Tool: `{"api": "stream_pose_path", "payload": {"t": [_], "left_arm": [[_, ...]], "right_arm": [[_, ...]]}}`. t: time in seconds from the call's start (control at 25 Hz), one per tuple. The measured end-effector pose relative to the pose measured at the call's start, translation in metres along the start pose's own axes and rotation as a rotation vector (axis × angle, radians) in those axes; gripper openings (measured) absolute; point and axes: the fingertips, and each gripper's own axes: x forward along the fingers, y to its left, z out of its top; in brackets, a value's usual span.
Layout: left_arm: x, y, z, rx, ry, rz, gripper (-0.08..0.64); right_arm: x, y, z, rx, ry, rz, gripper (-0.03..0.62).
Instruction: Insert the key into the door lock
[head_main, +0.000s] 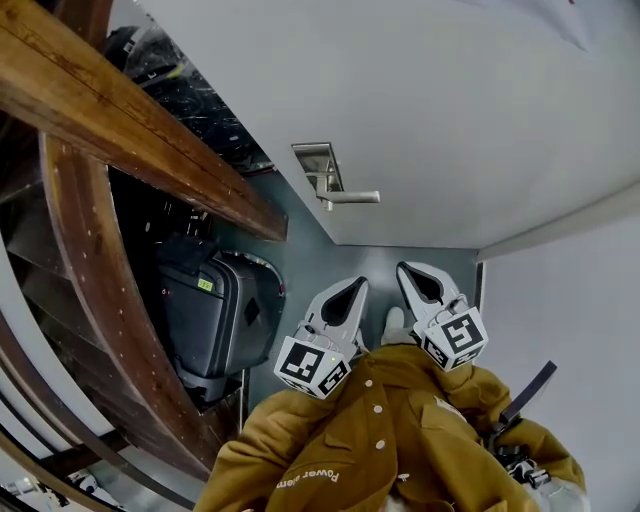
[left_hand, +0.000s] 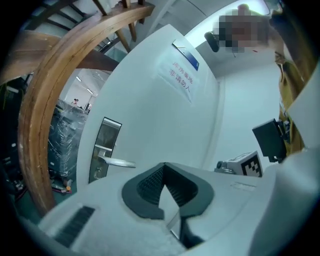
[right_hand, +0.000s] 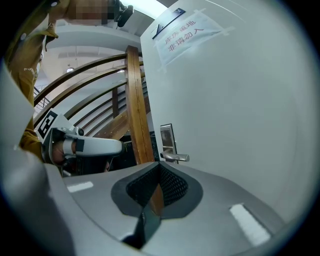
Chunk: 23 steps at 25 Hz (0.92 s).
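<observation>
Left tongs (head_main: 354, 284), right tongs (head_main: 406, 268): each apparently pressed together, side by side below silver lever door handle (head_main: 338, 185) on white door (head_main: 450, 120).

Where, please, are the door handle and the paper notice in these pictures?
door handle (head_main: 352, 197), head view, middle of the lever.
paper notice (right_hand: 186, 35), right gripper view, centre of the sheet.

The person wears a mustard-brown jacket (head_main: 400, 420) with matching round buttons (head_main: 378, 409) and small white lettering (head_main: 308, 477) (seen upside down). A black strap (head_main: 528, 392) hangs at one side. The left gripper (head_main: 350, 290) and right gripper (head_main: 415, 275) are pale grey shells with dark ribbed fingers (left_hand: 147, 185) and black-and-white marker cubes (head_main: 312, 366).
</observation>
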Motion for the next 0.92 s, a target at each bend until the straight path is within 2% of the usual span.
{"api": "stream_pose_path", "payload": {"t": [0.28, 0.92], "left_arm": [[-0.002, -0.006, -0.017, -0.045, 0.038, 0.013, 0.002], [0.000, -0.005, -0.025, -0.100, 0.039, 0.007, 0.002]], "right_arm": [[-0.008, 0.005, 0.005, -0.003, -0.009, 0.003, 0.005], [-0.016, 0.006, 0.001, -0.012, -0.006, 0.003, 0.005]]}}
